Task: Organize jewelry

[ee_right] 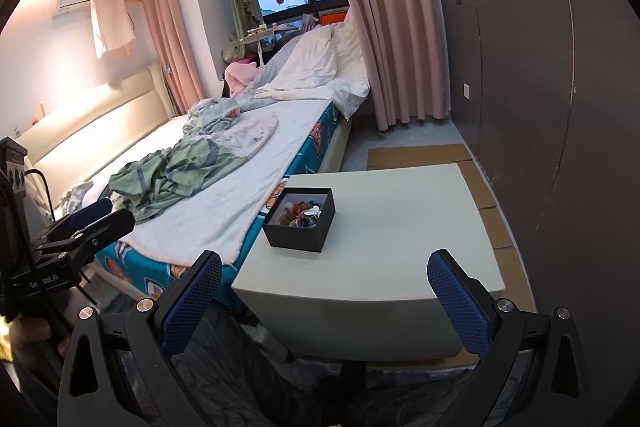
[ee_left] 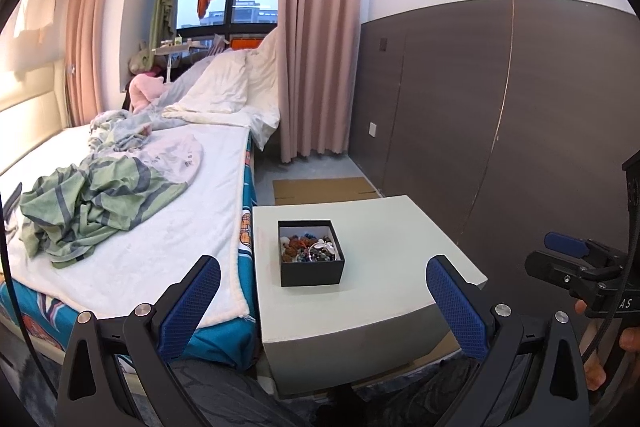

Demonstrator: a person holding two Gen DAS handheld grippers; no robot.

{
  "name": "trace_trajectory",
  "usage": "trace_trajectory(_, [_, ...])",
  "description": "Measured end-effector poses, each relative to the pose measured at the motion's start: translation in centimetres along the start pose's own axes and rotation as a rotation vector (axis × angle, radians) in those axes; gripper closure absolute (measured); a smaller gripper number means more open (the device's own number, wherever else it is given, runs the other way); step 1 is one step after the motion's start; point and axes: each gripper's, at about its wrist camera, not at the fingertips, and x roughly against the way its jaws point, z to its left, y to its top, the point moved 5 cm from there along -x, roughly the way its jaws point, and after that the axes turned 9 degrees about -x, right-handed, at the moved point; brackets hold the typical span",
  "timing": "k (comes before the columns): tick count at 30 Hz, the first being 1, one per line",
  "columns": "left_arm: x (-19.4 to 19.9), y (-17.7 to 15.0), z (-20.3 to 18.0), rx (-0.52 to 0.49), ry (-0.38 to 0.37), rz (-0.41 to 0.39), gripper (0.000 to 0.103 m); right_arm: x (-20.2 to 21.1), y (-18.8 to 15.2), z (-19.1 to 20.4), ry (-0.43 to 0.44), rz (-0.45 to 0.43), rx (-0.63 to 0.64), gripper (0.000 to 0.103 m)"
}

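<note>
- My left tool (ee_left: 323, 301) and right tool (ee_right: 325, 289) both hang spread wide, empty, short of the surface's (ee_right: 400, 227) near edge.
- The black jewelry box (ee_left: 311, 253) sits near the surface's bed-side edge, with bare room to its right.
- The bed (ee_left: 160, 227) stands just beside the surface.

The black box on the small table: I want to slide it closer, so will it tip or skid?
The black box looks low and wide, so tipping seems unlikely. The table top looks smooth, so it should probably skid. Being open-topped, its loose beads may shift.
</note>
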Motion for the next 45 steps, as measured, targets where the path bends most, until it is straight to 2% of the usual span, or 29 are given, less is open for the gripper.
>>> trace_trajectory(45, [0.1,-1.1,0.3,0.021,0.018,0.011,0.000,-0.2,-0.7,0.0,0.003,0.017,0.008,0.000])
